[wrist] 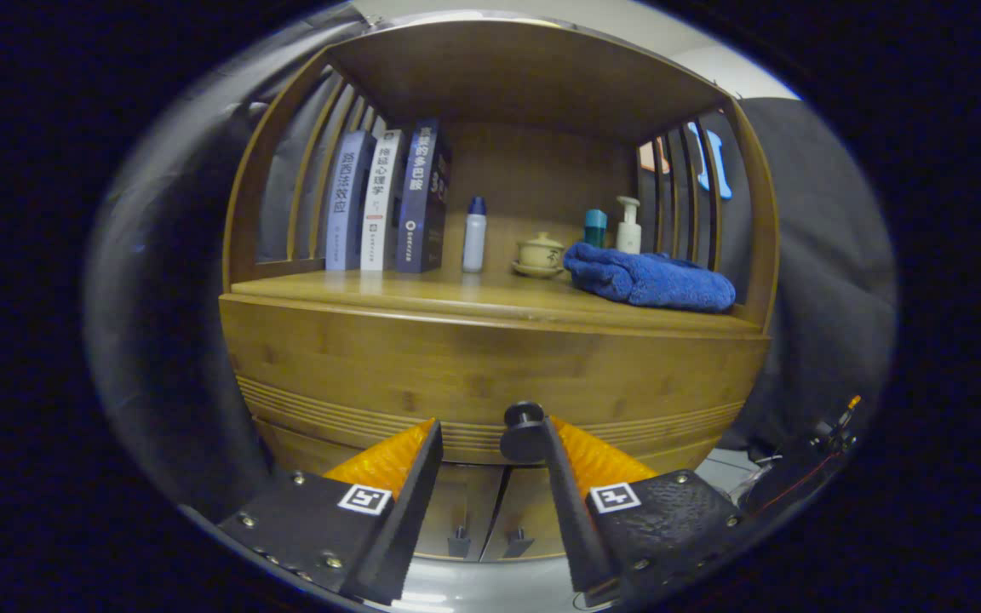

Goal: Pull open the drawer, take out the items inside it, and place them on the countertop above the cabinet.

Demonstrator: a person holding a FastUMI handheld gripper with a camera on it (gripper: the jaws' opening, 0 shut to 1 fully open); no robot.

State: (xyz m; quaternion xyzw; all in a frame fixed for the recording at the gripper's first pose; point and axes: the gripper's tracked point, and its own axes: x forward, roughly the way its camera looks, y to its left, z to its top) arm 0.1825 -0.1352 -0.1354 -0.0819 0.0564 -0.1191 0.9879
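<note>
Wooden drawer (490, 383) front, closed flush in the cabinet (286, 358), sits directly ahead of the gripper (490, 434). Dark round knob (524, 430) at the drawer's lower middle lies between the fingertips, touching or just beside the right finger's inner edge, well apart from the left one. Fingers spread, pinching nothing. Grooved band runs across the front at knob height. Below the drawer, two lower doors (490, 511) with small dark pulls, seen between the fingers.

Countertop (456, 294) above the drawer carries three upright books (384, 200) at the left, a white bottle with blue cap (474, 234), a small lidded ceramic pot on a saucer (540, 254), and a folded blue towel (648, 277) at the right. Behind the towel stand a teal-capped container (595, 228) and a white pump bottle (628, 226). Slatted wooden sides and a wooden top enclose the shelf space.
</note>
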